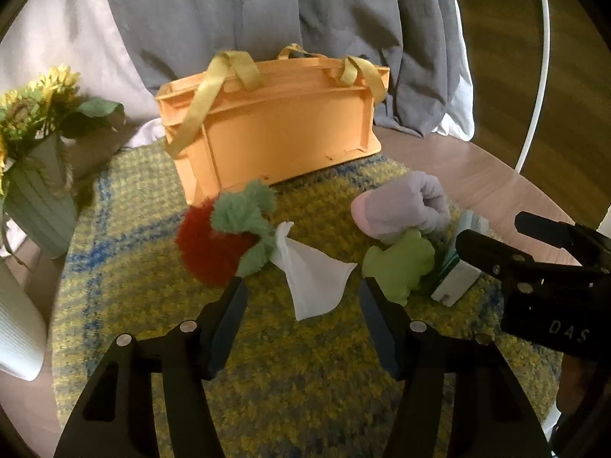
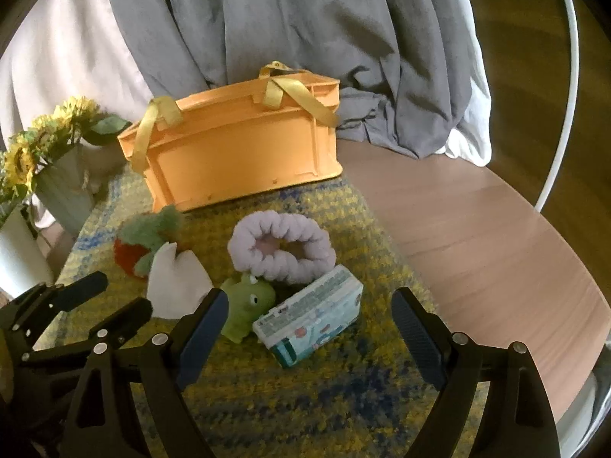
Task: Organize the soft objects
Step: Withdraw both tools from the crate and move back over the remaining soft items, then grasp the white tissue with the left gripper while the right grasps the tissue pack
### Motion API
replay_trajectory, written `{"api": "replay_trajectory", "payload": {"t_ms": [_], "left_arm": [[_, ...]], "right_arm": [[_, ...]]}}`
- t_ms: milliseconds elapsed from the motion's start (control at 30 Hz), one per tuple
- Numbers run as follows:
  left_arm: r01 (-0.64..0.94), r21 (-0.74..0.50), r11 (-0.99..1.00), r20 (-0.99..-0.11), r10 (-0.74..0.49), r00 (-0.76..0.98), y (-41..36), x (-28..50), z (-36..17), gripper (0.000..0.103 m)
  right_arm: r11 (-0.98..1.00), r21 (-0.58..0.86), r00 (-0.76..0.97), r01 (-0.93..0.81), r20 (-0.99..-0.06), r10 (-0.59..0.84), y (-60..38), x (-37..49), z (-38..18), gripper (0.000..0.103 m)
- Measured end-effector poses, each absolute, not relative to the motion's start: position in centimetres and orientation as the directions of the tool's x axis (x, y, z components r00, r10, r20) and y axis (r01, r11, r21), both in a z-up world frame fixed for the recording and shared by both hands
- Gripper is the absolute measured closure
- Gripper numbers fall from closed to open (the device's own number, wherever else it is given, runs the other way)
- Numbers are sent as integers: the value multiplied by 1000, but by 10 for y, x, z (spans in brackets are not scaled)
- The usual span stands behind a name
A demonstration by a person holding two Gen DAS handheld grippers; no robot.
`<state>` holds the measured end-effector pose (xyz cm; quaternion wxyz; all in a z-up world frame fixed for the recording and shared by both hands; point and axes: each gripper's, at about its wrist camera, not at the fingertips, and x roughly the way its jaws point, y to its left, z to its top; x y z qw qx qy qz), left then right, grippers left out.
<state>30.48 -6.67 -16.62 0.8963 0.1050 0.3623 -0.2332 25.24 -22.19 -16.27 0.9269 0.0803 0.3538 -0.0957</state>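
Note:
An orange crate (image 1: pixel 282 133) (image 2: pixel 236 160) with yellow ribbon handles stands at the back of a yellow-blue mat. In front of it lie a red and green plush strawberry (image 1: pixel 221 240) (image 2: pixel 145 240), a white tissue (image 1: pixel 313 278) (image 2: pixel 175 282), a lilac scrunchie headband (image 1: pixel 401 206) (image 2: pixel 282 248), a green dinosaur toy (image 1: pixel 401 263) (image 2: pixel 248 301) and a pack of wipes (image 1: pixel 458 271) (image 2: pixel 317 316). My left gripper (image 1: pixel 301 286) is open, just short of the tissue. My right gripper (image 2: pixel 309 313) is open, straddling the wipes pack and the dinosaur; it also shows in the left wrist view (image 1: pixel 492 236).
A vase of sunflowers (image 1: pixel 34 145) (image 2: pixel 49 160) stands at the left, with a white ribbed container (image 1: pixel 15 328) (image 2: pixel 19 255) beside it. Grey and white cloth (image 1: pixel 267 19) hangs behind the crate. The round wooden table (image 2: pixel 477 229) extends right of the mat (image 1: pixel 305 381).

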Motion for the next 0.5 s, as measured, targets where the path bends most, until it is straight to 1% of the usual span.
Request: {"api": "replay_trajectory", "payload": {"t_ms": [200, 367, 500], "left_arm": [[500, 17, 866, -710, -341, 616, -70, 314, -180, 47], [504, 4, 864, -725, -345, 596, -72, 322, -191, 48], [513, -7, 859, -735, -352, 580, -74, 328, -198, 52]], "right_arm": [[964, 107, 722, 243, -684, -106, -225, 259, -178, 15], [959, 113, 722, 261, -682, -117, -226, 261, -185, 15], [960, 115, 729, 256, -675, -113, -224, 263, -187, 15]]}}
